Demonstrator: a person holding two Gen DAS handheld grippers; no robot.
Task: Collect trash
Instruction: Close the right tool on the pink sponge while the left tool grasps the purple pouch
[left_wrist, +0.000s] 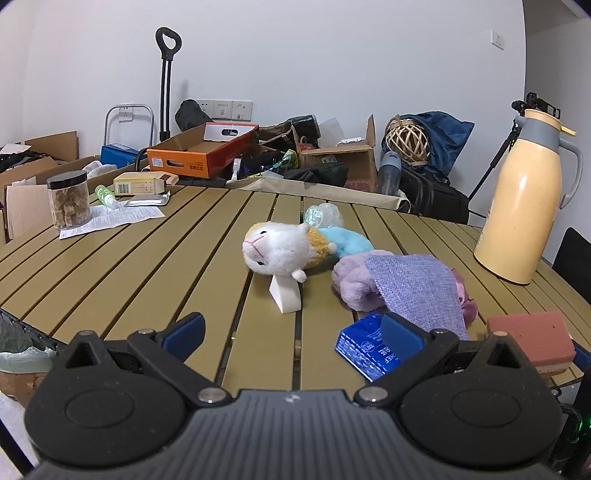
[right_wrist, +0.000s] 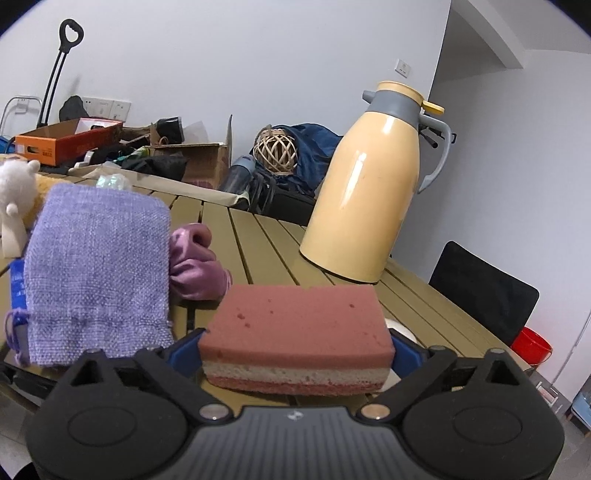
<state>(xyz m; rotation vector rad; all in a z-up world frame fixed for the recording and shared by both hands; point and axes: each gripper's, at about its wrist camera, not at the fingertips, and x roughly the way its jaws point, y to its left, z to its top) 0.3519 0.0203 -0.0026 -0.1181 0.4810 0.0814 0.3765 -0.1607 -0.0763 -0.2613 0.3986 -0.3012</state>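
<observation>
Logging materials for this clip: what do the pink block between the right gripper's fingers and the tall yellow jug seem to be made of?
Pink block: probably sponge foam, matte and pitted, with pink layers around a cream one. Yellow jug: probably glossy plastic or enamelled metal, given its bright highlights; the grey collar and handle look like matte plastic.

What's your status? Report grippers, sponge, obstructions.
Left gripper open, empty. Right gripper brackets sponge, grip unconfirmed. Purple drawstring pouch close beside it.
</observation>
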